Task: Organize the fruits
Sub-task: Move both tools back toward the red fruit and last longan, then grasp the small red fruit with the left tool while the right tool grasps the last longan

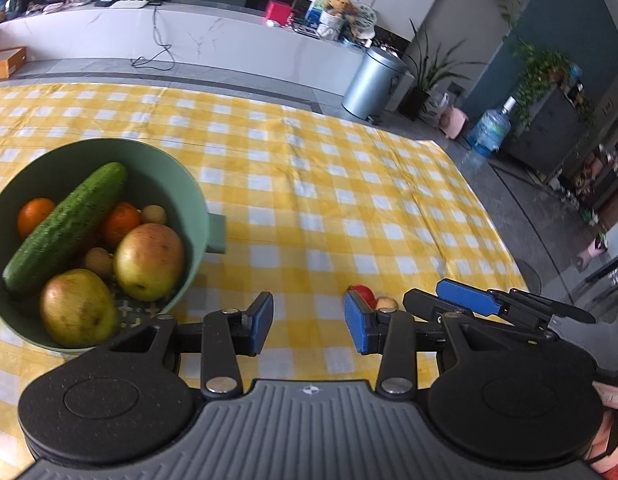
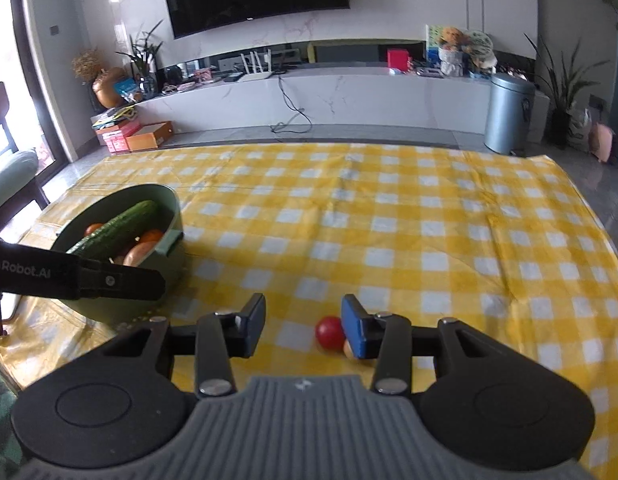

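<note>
Red fruit: on checked cloth, touching right gripper right finger's inner side.
Both grippers' fingers: released, empty; left gripper.

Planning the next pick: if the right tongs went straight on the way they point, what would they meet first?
Probably the checkered cloth: the open right tongs have bare cloth between them. The red fruit lies just beside the right finger, slightly off that line, though depth is unclear.

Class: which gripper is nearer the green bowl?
Left. The left gripper hangs open just right of the green bowl; the right gripper, also open, is farther right.
</note>
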Available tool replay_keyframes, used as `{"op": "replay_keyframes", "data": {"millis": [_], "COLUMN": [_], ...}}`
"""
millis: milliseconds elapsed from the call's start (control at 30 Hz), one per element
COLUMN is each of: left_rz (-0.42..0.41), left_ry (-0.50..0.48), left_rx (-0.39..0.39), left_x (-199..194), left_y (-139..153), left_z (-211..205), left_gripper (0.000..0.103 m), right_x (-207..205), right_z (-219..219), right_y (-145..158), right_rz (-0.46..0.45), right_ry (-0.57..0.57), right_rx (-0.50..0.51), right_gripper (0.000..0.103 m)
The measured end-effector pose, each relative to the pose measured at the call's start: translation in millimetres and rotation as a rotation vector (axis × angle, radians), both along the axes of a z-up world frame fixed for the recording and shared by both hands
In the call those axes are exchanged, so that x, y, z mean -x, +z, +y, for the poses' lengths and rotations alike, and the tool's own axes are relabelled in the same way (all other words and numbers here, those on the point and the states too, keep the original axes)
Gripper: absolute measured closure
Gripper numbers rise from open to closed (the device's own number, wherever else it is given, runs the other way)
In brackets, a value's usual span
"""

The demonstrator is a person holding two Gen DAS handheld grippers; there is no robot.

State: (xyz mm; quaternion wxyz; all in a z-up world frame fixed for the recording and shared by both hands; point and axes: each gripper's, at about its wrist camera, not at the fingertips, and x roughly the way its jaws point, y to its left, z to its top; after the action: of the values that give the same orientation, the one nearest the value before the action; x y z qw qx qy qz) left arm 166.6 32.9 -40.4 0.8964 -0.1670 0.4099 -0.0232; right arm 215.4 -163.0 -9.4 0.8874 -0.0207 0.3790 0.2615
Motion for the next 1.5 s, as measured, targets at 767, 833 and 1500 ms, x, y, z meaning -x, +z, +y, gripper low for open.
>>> {"op": "replay_keyframes", "data": {"millis": [767, 833, 1500], "left_rz": [0.021, 0.022, -0.081], "left_ry": [-0.169, -0.186, -0.273], "left_rx": [-0.083, -0.084, -0.186], "left_x": [-16.2, -16.3, -38.0], "left_y": [-60.7, -66.4, -82.3], "left_z": [-50.4, -53.2, -62.7], "left_gripper": [0.052, 0.052, 0.055], "right_x": [-21.5, -24.2, -57.5], "right_z": [-27.7, -29.7, -30.7], "right_y": [-46.5, -49.0, -71.6], "right_rz": [0.196, 0.220, 0.345], "right_ry": [-0.172, -0.178, -0.217], "right_rx": [0.031, 0.015, -0.185], "right_gripper": [0.062, 0.066, 0.075]}}
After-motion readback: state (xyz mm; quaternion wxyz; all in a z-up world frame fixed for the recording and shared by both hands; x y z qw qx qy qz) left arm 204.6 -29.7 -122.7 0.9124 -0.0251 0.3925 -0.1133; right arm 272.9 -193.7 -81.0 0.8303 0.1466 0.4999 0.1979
